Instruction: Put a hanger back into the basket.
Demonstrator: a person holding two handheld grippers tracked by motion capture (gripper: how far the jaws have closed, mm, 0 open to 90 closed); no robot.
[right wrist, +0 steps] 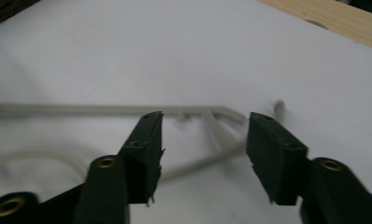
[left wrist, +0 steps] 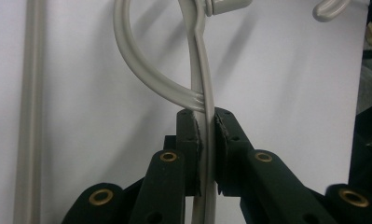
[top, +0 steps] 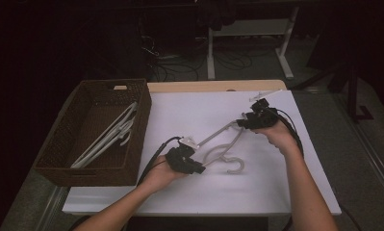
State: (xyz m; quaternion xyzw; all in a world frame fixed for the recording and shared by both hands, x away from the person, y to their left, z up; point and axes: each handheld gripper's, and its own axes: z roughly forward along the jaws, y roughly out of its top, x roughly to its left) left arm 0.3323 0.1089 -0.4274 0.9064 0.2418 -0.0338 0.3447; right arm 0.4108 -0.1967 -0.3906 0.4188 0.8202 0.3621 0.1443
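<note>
Grey plastic hanger (top: 223,144) lies on the desk (top: 189,192), not yet in the wicker basket (top: 91,171), where we see others. Left tongs (left wrist: 206,135) clamp its bar; right tongs (right wrist: 204,149) stand wide over its end. We judge transfer outstanding.

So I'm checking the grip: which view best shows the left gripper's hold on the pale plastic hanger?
The left gripper view: its jaws clamp the pale plastic hanger. The high view shows the left gripper small; the right gripper view shows the hanger's far end.
</note>
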